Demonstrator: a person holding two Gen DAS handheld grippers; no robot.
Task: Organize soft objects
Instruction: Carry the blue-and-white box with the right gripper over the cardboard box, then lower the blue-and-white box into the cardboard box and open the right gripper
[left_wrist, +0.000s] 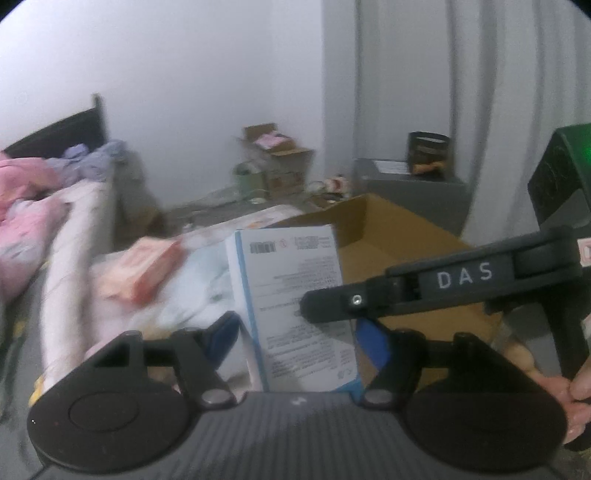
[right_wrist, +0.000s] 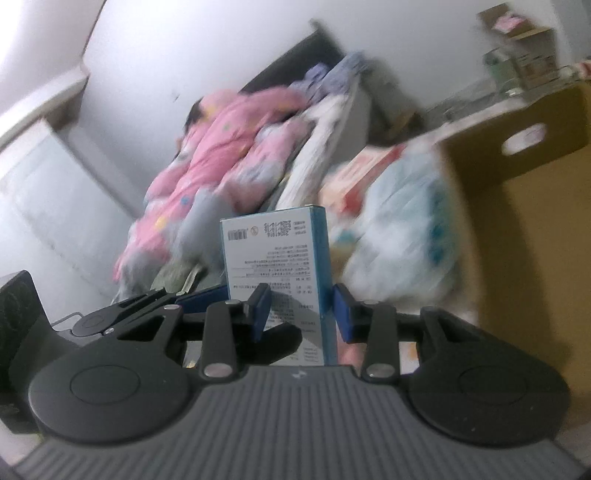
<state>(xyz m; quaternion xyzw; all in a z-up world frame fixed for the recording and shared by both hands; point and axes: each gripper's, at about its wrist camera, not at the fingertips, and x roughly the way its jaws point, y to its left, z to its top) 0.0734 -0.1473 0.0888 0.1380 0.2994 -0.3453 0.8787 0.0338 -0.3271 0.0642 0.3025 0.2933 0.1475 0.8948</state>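
A: Closest in, what are the grippers doing?

B: Both are clamped on one white and blue carton. The right gripper pinches its narrow sides between blue pads; the left gripper has its pads against the wider faces, the carton standing up between them. From the left wrist the right gripper's black finger crosses in front of the carton's printed face

A: So the carton is off the pile?

B: It looks lifted, held upright between the two tools, with nothing visibly under it, though the background is smeared

A: And just beyond the fingertips?

B: A pale blue soft pack and a pink and red packet lie ahead, the pack just right of the carton in the right view. An open cardboard box sits ahead and right, likely the destination

A: Farther out?

B: A bed with pink bedding ahead and left, more cartons against the far wall

A: Progress?

B: Early, I'd judge. One item in hand, not yet boxed; the soft packs are left, and what is in the box I cannot see
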